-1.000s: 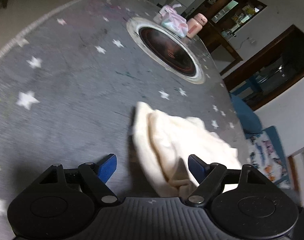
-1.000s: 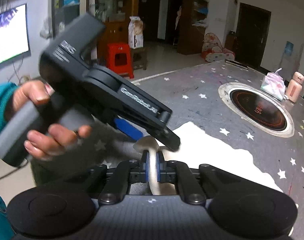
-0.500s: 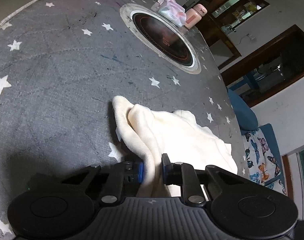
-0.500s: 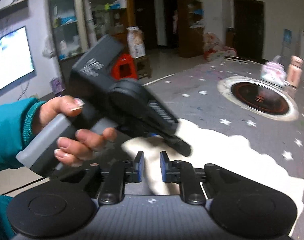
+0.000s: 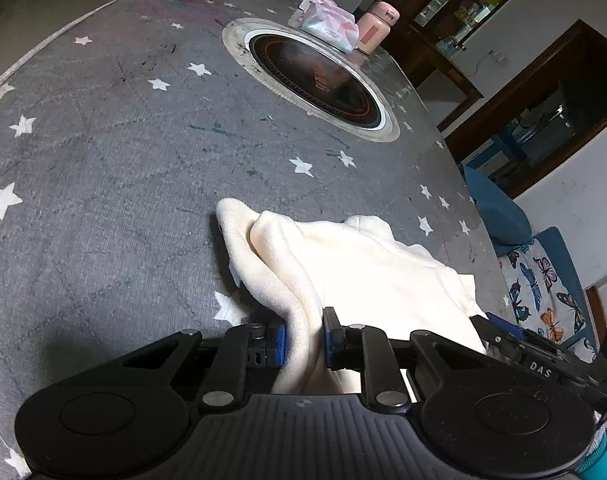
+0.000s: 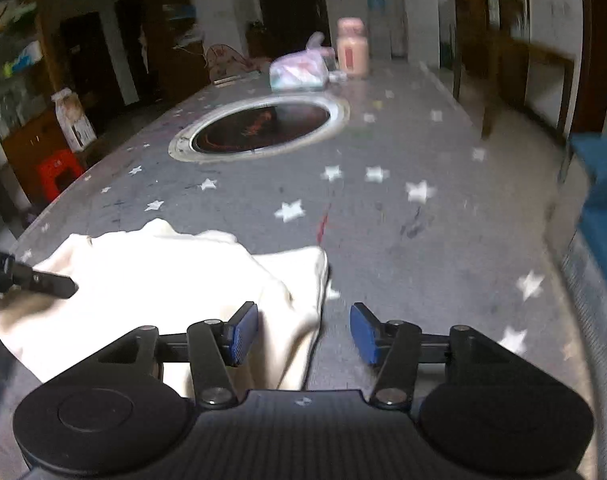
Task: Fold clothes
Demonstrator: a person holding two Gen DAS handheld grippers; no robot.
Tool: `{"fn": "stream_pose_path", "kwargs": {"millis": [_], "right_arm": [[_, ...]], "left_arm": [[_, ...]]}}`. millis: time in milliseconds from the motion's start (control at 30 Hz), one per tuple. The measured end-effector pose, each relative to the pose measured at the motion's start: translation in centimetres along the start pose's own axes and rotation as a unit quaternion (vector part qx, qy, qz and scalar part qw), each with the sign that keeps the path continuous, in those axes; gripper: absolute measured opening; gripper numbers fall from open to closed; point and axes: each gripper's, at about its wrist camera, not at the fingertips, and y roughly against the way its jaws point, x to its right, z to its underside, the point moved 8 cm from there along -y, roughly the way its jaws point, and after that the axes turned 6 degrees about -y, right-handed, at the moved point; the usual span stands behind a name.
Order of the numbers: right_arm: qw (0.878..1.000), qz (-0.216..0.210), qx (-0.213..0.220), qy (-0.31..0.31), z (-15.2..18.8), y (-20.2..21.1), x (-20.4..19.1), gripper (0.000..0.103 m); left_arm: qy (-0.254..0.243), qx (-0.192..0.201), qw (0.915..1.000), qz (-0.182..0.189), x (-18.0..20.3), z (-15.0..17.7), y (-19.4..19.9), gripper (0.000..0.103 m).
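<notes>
Since a second ago the left gripper [image 5: 303, 338] has gone from spread wide to clamped on a raised fold of the cream garment [image 5: 355, 264], and the right gripper [image 6: 303, 332] has let go of its own pinch of cloth and swung away toward the garment's other end. Left gripper's blue pads [image 5: 280, 346] press both sides of the thick rolled fold, which rises between them. Right gripper's jaws are opening; one pad [image 6: 245, 332] sits over the cloth edge, the other over bare table, nothing pinched, view blurred. Garment lies bunched on the grey star-printed table [image 5: 103, 168], at the near edge, with one rounded lobe reaching toward the table's middle. From the right wrist view, the tip of the left gripper shows at the garment's far-left side [image 6: 43, 280]. Round dark hob [image 5: 315, 76] with a pale ring is set in the table's middle. Beyond it, near the far edge, a tissue pack [image 5: 327, 24] and just beside it a pink bottle [image 5: 375, 26]. Teal sleeve [image 5: 605, 456] at lower right corner of the left wrist view.
</notes>
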Motion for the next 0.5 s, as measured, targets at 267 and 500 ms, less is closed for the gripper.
{"fn": "stream_pose_path", "kwargs": {"millis": [267,500], "right_arm": [[0.999,-0.041,0.004,-0.013,0.3,-0.9,-1.6,0.029],[0.997,-0.061,0.047,-0.023,-0.6,2.6,-2.7,0.01]], "left_arm": [[-0.019,0.003,0.9997,-0.015,0.5,-0.1,-0.1,0.019],[-0.057,0.012,0.9977,-0.035,2.0,-0.7,0.2,0.017]]}}
